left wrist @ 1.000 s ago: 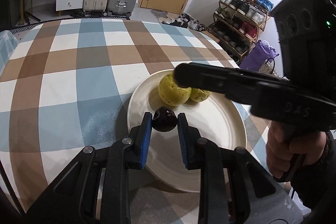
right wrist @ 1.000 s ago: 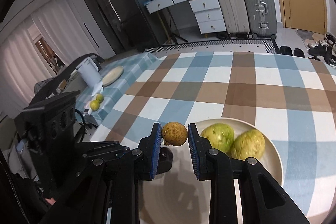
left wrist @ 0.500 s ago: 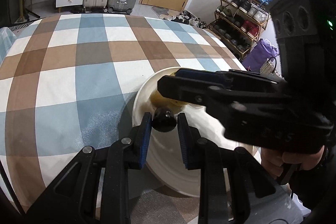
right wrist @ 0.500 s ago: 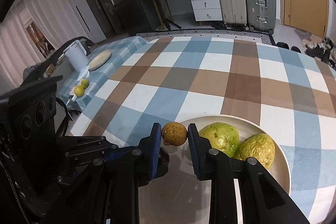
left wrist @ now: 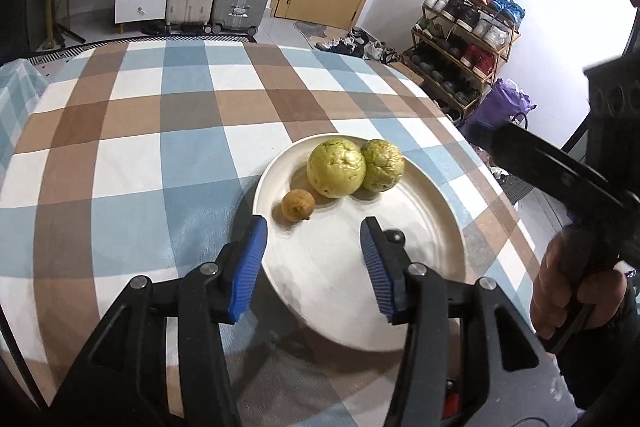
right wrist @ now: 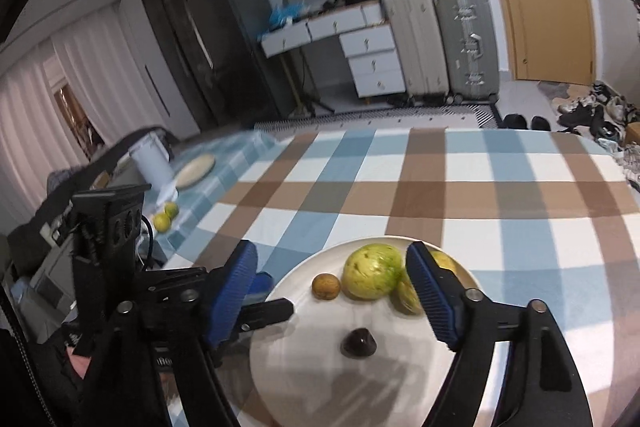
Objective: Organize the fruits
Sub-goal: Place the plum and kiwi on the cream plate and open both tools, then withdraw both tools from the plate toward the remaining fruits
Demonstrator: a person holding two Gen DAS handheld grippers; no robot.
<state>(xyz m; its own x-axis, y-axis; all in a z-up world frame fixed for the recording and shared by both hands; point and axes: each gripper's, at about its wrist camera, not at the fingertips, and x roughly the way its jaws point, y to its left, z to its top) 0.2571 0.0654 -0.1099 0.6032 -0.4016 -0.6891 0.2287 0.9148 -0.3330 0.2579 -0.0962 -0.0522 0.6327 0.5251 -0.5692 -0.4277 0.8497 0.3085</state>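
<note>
1. Left gripper (left wrist: 312, 259) seen over the near part of the plate (left wrist: 436, 223), jaws opening, nothing between the blue pads (left wrist: 248, 263).
2. Right gripper (right wrist: 332, 291) likewise opening, jaws already wide, no pad pressing on any fruit; hung above the plate (right wrist: 288, 379) with the fruits in view between its fingers.
3. Plate found on the table (left wrist: 132, 155), under a checked cloth of blue, brown and white.
4. Two green fruits, the larger (left wrist: 336, 167) touching the smaller (left wrist: 382, 165), at the far side of the plate.
5. Small brown fruit (left wrist: 297, 204) just beside the larger green one, on its left, apart from both grippers.
6. Small dark fruit (right wrist: 359, 343) lying alone near the middle of the plate in the right wrist view, clear of the other three; hidden in the left wrist view, apparently behind the right-hand finger.
7. Same green pair visible in the right wrist view, one (right wrist: 372, 271) in full, the other (right wrist: 406, 293) partly covered by the right-hand pad (right wrist: 430, 301).
8. Hand (left wrist: 568, 291) holding the right gripper's handle seen at the right edge of the left wrist view, off the table's side.
9. Two more yellow-green fruits (right wrist: 166, 217) on a second clothed surface further left, well apart from the plate, near a white jug (right wrist: 154, 165) and a flat round dish (right wrist: 196, 170).
</note>
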